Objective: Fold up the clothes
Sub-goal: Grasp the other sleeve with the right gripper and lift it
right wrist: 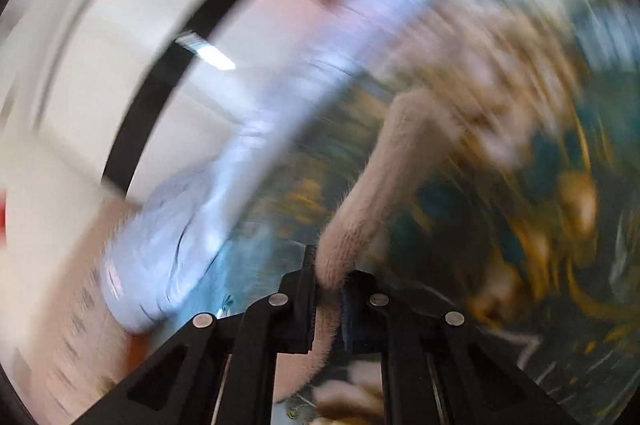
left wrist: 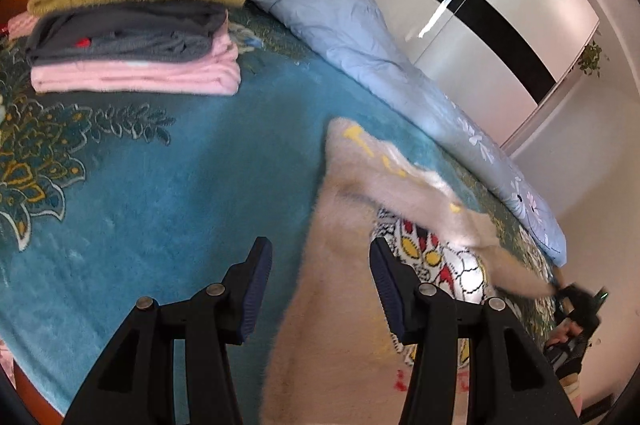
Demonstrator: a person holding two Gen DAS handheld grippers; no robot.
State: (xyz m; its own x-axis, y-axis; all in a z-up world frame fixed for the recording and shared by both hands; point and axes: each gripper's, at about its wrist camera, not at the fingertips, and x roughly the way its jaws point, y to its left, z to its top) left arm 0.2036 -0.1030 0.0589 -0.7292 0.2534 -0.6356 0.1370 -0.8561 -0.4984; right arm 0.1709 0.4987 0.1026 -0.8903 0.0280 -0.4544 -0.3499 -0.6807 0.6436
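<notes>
1. The beige sweater [left wrist: 340,305] lay on the teal blanket [left wrist: 160,205], looking soft, fluffy and light; a cuff or hem seemed best to pinch.
2. The right gripper [right wrist: 328,289] was clenched on its sleeve [right wrist: 376,185].
3. The left gripper [left wrist: 320,289] hung released.
4. Three folded garments [left wrist: 132,13] sat stacked.

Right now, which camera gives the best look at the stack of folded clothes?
The left wrist view: the stack of folded clothes sits sharp at upper left, mustard over grey over pink. The right wrist view is badly blurred and does not show it.
</notes>
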